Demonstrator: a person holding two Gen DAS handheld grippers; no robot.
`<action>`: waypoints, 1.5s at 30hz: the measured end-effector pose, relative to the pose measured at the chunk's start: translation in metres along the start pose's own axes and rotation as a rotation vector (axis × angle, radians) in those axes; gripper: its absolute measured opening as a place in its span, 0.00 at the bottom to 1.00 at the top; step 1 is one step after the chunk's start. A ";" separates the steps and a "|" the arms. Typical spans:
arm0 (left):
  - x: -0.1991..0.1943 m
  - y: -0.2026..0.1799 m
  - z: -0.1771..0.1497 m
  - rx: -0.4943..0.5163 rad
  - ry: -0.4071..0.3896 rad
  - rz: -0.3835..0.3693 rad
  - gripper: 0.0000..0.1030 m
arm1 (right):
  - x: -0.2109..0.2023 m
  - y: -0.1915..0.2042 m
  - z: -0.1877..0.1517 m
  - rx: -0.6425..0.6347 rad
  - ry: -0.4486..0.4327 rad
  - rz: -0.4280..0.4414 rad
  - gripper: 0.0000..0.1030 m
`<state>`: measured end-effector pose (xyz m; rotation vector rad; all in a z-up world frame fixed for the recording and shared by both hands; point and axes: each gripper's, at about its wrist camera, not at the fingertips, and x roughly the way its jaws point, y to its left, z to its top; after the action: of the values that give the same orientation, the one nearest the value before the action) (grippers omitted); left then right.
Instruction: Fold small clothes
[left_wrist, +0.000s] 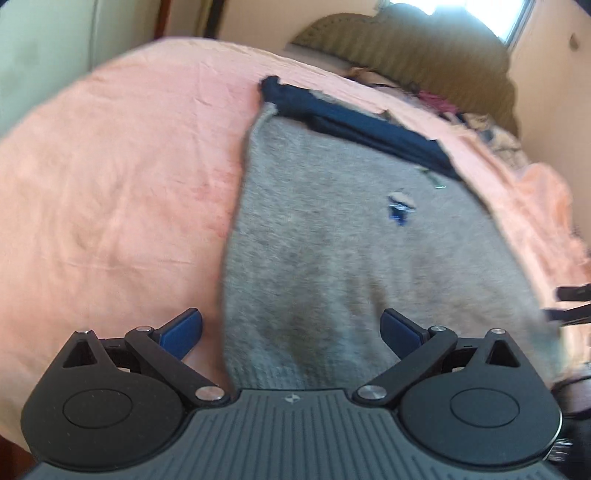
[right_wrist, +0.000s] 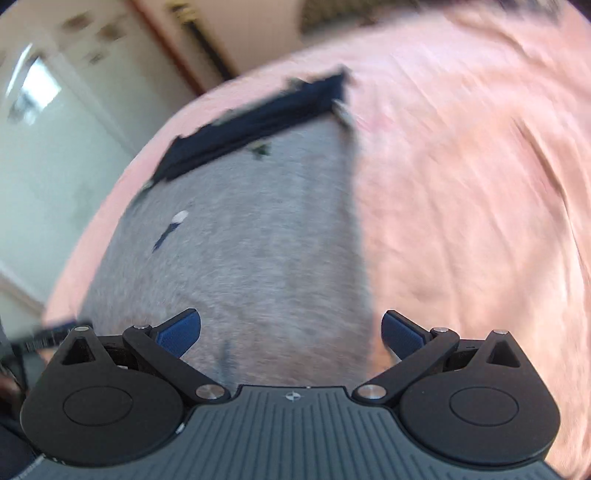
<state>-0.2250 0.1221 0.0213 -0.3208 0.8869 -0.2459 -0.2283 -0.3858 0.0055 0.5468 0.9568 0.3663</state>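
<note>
A grey knit garment (left_wrist: 332, 251) with a dark navy band (left_wrist: 354, 125) along its far edge lies flat on a pink sheet (left_wrist: 110, 184). A small blue and white emblem (left_wrist: 399, 210) shows on the grey cloth. My left gripper (left_wrist: 291, 328) is open above the garment's near left edge, blue pads wide apart, nothing between them. In the blurred right wrist view, the same grey garment (right_wrist: 240, 240) with its navy band (right_wrist: 258, 118) lies ahead. My right gripper (right_wrist: 291, 328) hovers open over the garment's near right edge, holding nothing.
The pink sheet (right_wrist: 461, 184) covers a bed. A brown-olive cushion or headboard (left_wrist: 406, 48) and loose coloured clothes (left_wrist: 443, 103) lie at the far end. A pale wall (right_wrist: 55, 147) stands to the left in the right wrist view. Black gripper parts (left_wrist: 572, 302) show at the left view's right edge.
</note>
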 end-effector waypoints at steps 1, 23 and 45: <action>0.000 0.004 0.003 -0.042 0.026 -0.079 1.00 | -0.002 -0.007 0.004 0.040 0.043 0.049 0.97; 0.009 0.041 0.011 -0.288 0.142 -0.402 0.48 | 0.022 -0.027 -0.013 0.216 0.314 0.298 0.45; 0.008 0.056 -0.007 -0.265 0.156 -0.315 0.09 | 0.015 -0.036 -0.014 0.225 0.291 0.316 0.52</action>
<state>-0.2218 0.1699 -0.0092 -0.6974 1.0236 -0.4502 -0.2299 -0.4030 -0.0316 0.8716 1.2028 0.6385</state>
